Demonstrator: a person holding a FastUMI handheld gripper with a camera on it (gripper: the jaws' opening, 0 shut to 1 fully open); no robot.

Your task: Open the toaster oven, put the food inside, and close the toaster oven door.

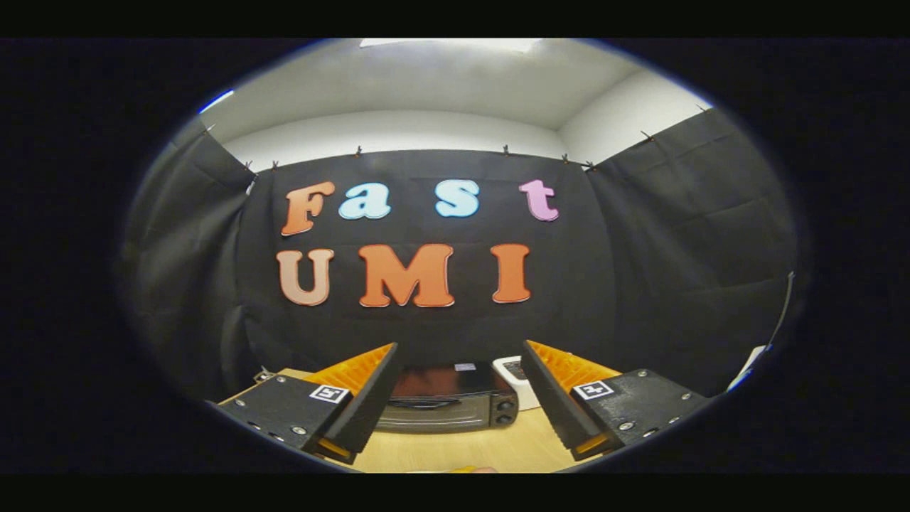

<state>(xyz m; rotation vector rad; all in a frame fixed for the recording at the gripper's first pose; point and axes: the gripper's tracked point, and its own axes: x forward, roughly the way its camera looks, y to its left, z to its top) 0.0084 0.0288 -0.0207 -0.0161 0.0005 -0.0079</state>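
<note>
A dark toaster oven (448,398) stands on the wooden table (490,448), beyond my fingers and framed between them. Its door is shut, with a handle across the top of the glass and two knobs (505,411) on its right side. My gripper (458,355) is open, with its two fingers spread wide and nothing between them. It hovers above the table, well short of the oven. A sliver of something yellow-orange (469,469) shows on the table close below the gripper; I cannot tell what it is.
A small white object (517,380) sits just right of the oven, partly hidden by my right finger. Black cloth walls close in the table at the back and on both sides. Bare wood lies in front of the oven.
</note>
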